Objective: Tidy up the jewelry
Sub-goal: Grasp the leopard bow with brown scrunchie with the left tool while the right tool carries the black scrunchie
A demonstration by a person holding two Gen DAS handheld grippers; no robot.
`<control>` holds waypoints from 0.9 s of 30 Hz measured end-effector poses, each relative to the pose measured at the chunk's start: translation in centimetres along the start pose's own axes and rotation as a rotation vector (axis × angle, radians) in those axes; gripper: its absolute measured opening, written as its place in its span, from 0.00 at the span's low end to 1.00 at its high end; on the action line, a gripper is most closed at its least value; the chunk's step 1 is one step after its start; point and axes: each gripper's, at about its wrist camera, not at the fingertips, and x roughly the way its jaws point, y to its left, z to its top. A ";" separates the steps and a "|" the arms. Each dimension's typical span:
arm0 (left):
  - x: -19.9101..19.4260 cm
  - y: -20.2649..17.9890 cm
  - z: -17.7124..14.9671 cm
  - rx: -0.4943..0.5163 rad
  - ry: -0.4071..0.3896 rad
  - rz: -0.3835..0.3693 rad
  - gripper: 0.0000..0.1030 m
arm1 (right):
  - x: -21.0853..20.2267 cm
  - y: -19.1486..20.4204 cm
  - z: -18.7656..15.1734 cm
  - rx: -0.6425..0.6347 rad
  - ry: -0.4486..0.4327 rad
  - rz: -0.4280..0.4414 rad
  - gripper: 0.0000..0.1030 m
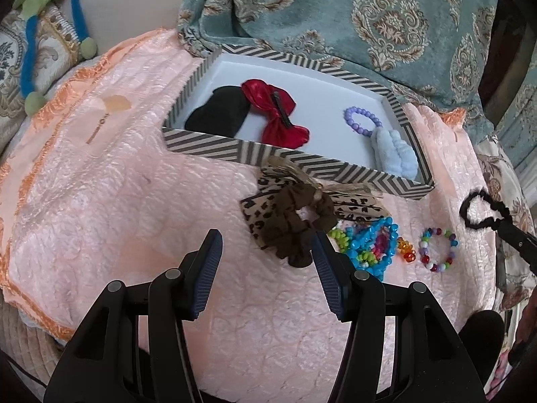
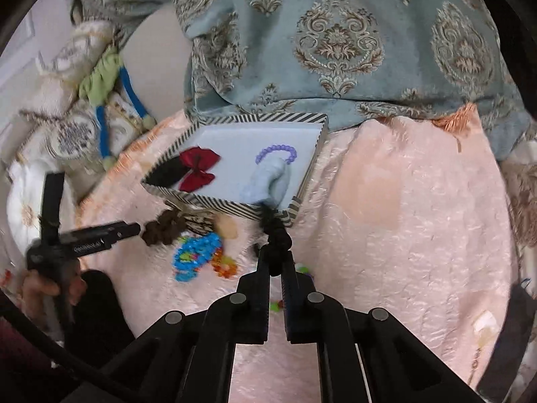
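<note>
The black scrunchie [image 2: 277,235] is light, soft and springy, best pinched across its gathered band; the right gripper [image 2: 276,270] has closed on it that way, holding it just before the striped box's [image 2: 214,203] near wall. The left gripper [image 1: 265,252] hovers wide apart and empty beside the brown scrunchie [image 1: 295,231] on the pink quilt [image 1: 117,184].

Pink quilted bedspread [image 1: 100,184]; teal damask blanket [image 1: 369,16] behind; green-blue plush toy [image 1: 30,50] on patterned pillow [image 1: 8,77].

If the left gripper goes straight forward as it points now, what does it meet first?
Probably the brown scrunchie, just ahead of the open left gripper; beyond it stands the striped box. Depth is uncertain.
</note>
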 end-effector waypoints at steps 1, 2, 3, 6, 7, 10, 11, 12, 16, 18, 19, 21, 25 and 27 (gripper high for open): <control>0.2 -0.2 0.1 0.003 -0.001 0.001 0.54 | 0.2 0.0 0.0 0.008 0.001 0.016 0.05; 0.5 -0.3 0.3 0.006 -0.005 0.006 0.54 | 0.2 0.0 0.0 0.010 -0.001 0.017 0.05; 0.7 -0.5 0.5 0.009 -0.011 0.006 0.57 | 0.3 0.1 0.0 0.009 -0.002 0.014 0.05; 2.0 -0.9 1.1 0.017 -0.017 0.016 0.64 | 0.6 0.0 -0.2 0.020 -0.003 0.032 0.05; 2.6 -1.0 1.4 0.019 -0.013 0.026 0.64 | 0.8 0.0 -0.2 0.020 0.000 0.033 0.05; 4.4 -1.0 1.7 0.016 0.002 0.037 0.60 | 1.3 0.0 -0.4 0.020 0.011 0.031 0.05; 5.1 -0.9 1.7 0.013 0.014 0.032 0.51 | 1.4 0.0 -0.3 0.022 0.013 0.032 0.05; 5.7 -0.9 1.6 0.011 0.033 0.019 0.25 | 1.5 0.1 -0.3 0.023 0.014 0.033 0.05; 5.8 -1.6 1.3 0.055 0.048 0.010 0.17 | 1.6 0.3 -0.1 0.023 0.008 0.039 0.05; 4.7 -1.7 1.6 0.053 0.032 -0.017 0.16 | 1.6 0.3 0.2 0.028 0.003 0.047 0.05; 3.9 -1.6 1.9 0.050 0.017 -0.029 0.16 | 1.7 0.3 0.4 0.033 0.000 0.057 0.05; 2.3 -1.7 2.8 0.055 -0.020 -0.035 0.15 | 1.8 0.4 0.6 0.040 -0.006 0.071 0.05; -0.3 -2.1 4.6 0.071 -0.074 -0.053 0.15 | 2.0 0.6 1.3 0.062 -0.019 0.108 0.05; -1.1 -2.3 5.5 0.080 -0.096 -0.050 0.15 | 2.1 0.7 1.7 0.067 -0.027 0.109 0.05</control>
